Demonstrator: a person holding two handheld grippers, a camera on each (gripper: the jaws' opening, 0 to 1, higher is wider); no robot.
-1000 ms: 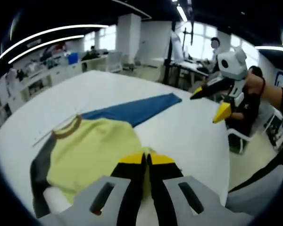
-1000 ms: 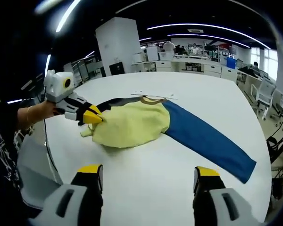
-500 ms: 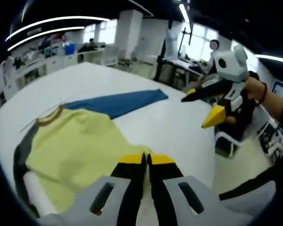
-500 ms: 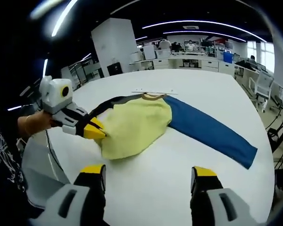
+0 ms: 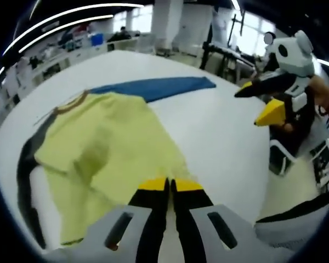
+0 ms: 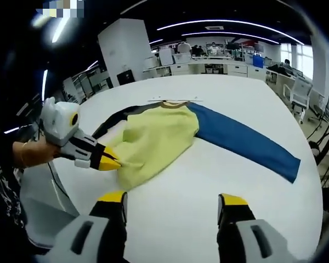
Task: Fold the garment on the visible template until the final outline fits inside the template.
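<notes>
Change: garment (image 6: 153,139) hem now pulled further along the bench (image 6: 236,181).
Left claw (image 5: 170,186): clenched on the hem.
Right claw (image 6: 172,199): released, hovering.
Meaning: straightening, folding not begun.

open office, desks (image 6: 225,68), ceiling light strips (image 6: 230,23)
</notes>
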